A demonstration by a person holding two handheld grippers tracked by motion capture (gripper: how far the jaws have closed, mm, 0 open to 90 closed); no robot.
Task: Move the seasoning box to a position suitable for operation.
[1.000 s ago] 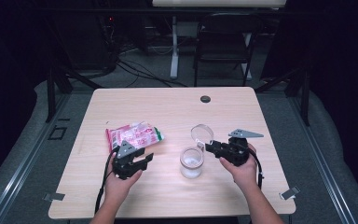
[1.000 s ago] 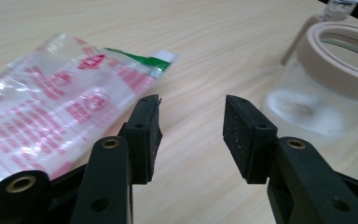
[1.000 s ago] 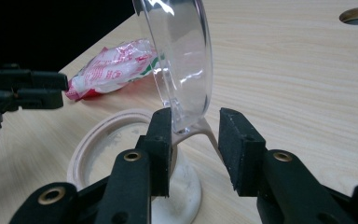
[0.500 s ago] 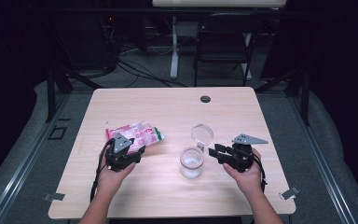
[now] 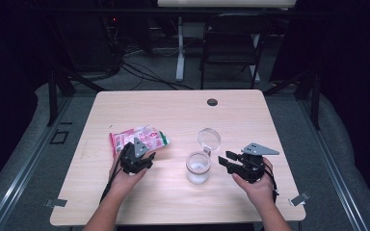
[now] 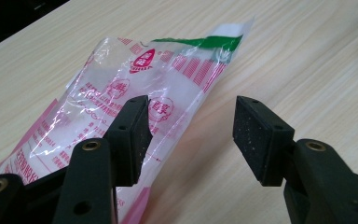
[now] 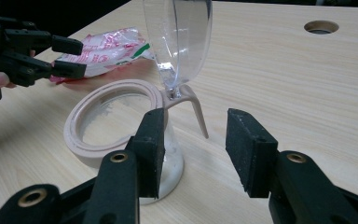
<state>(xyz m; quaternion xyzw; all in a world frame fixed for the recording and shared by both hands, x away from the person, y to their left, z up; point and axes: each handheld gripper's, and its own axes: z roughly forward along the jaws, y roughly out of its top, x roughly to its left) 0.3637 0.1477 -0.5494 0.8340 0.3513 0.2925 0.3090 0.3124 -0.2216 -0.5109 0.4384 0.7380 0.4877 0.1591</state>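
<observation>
- Left gripper: low left of centre in the high view, jaws spread with nothing pinched between them. In the left gripper view its jaws stand over the near edge of the bag; contact cannot be confirmed.
- Clear plastic bag with pink, red and green print: lies flat on the light wooden table, left of centre.
- Right gripper: lower right of centre, jaws apart and just been opening, nothing between the pads.
- Clear glass jar with a pale pink rim: upright, centre of the frame, just beside the right gripper. Its hinged transparent lid stands open.
</observation>
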